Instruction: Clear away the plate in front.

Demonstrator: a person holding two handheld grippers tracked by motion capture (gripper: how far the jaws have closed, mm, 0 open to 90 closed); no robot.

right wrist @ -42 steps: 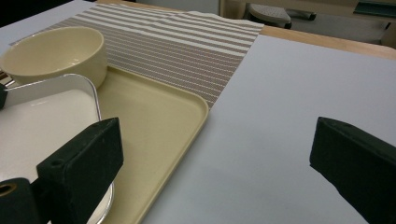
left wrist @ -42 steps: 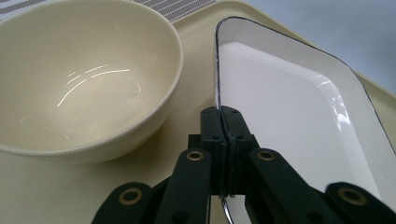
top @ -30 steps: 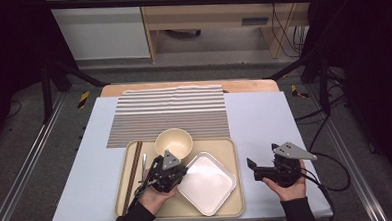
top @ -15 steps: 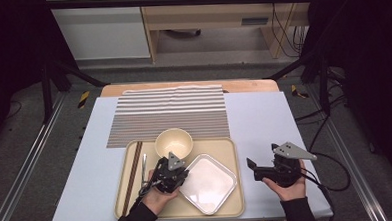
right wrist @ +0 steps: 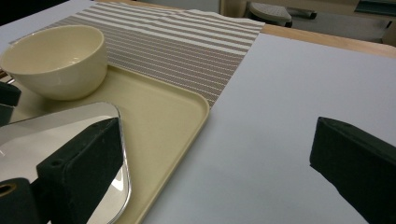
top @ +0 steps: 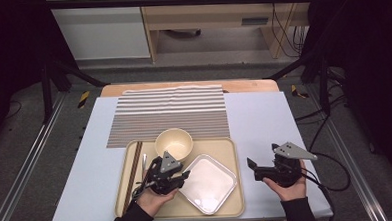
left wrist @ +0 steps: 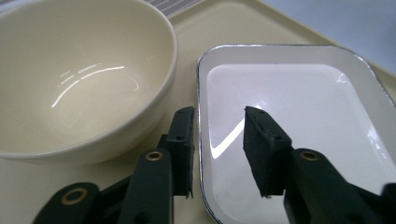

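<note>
A white square plate lies on a beige tray, beside a cream bowl. My left gripper is at the plate's left edge. In the left gripper view it is open, with its jaws on either side of the plate's rim, one jaw between the rim and the bowl. My right gripper rests open over the light blue cover to the right of the tray. In its own view the right gripper has wide-spread jaws and holds nothing.
Chopsticks and a metal utensil lie along the tray's left side. A striped mat lies behind the tray on the light blue cover. The wooden table edge runs along the far side.
My left gripper has edged slightly right, up to the plate's rim. The right gripper has stayed still.
</note>
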